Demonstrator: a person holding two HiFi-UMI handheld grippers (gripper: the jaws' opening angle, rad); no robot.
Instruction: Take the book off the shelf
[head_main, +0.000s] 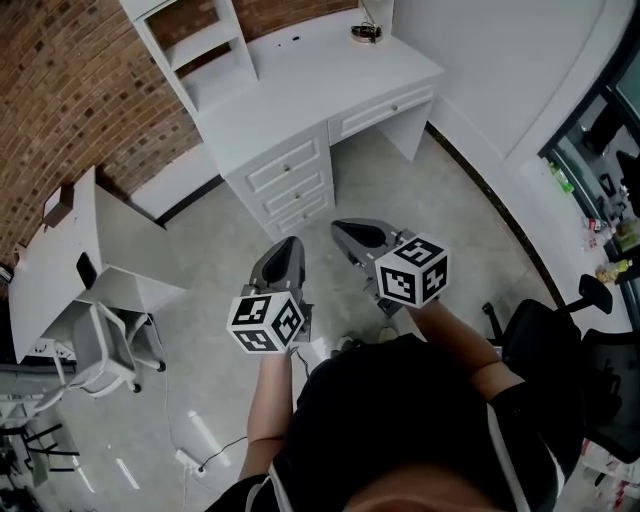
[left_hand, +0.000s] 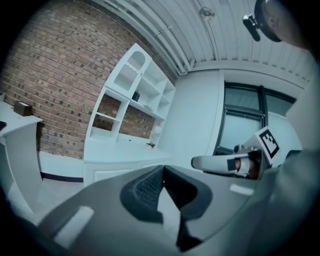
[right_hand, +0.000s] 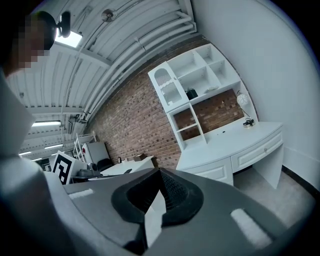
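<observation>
Currently, markings: black-and-white square codes on left cube (head_main: 266, 322) and right cube (head_main: 412, 271)
Left grey gripper (head_main: 285, 250): jaws closed, empty, tipped slightly downward, centre frame
Right grey gripper (head_main: 345, 232): closed, empty, alongside
Small dark book (right_hand: 191, 93): standing on white shelf (right_hand: 212, 94), upper right

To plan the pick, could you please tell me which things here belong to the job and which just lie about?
Job: small dark book-like object on the white shelf unit; left hand-held gripper; right hand-held gripper, both shut.
Lying about: small brown box; black swivel office chair; white chair.
</observation>
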